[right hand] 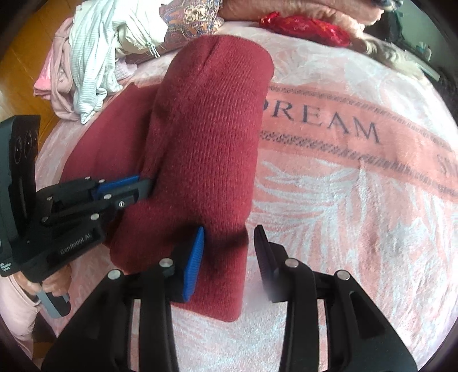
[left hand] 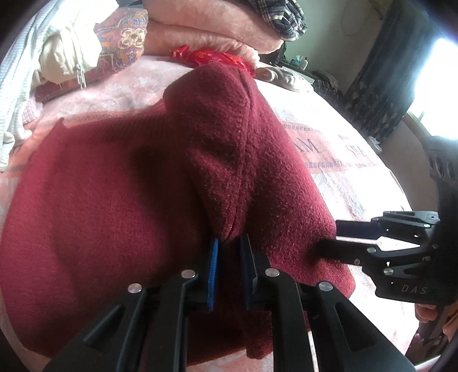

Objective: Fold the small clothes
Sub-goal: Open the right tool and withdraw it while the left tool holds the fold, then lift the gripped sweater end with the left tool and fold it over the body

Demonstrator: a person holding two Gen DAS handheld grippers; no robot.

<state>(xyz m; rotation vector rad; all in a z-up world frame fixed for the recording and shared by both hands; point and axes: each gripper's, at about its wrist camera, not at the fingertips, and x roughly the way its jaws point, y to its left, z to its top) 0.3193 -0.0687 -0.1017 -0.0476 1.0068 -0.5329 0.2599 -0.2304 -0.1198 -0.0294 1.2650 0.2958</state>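
Note:
A maroon knit sweater (left hand: 114, 186) lies on the pink bed blanket, and one side is folded over its body as a long raised band (right hand: 206, 128). My left gripper (left hand: 229, 243) is shut on a pinch of this sweater at the near end of the fold. In the right wrist view the left gripper (right hand: 146, 189) reaches into the fold from the left. My right gripper (right hand: 230, 240) stands open over the fold's near right corner. Its blue pad (right hand: 197, 251) touches the cloth, while the other finger (right hand: 262, 246) is just off the edge. The left wrist view has the right gripper (left hand: 332, 236) at the sweater's right edge.
The pink blanket (right hand: 343, 200) with dark lettering stretches to the right. A heap of light clothes (right hand: 94, 51) and a patterned cloth (right hand: 194, 14) lie at the back left beside the wooden floor (right hand: 23, 57). A shiny red bag (right hand: 303, 25) and folded pink blankets (left hand: 200, 25) sit behind.

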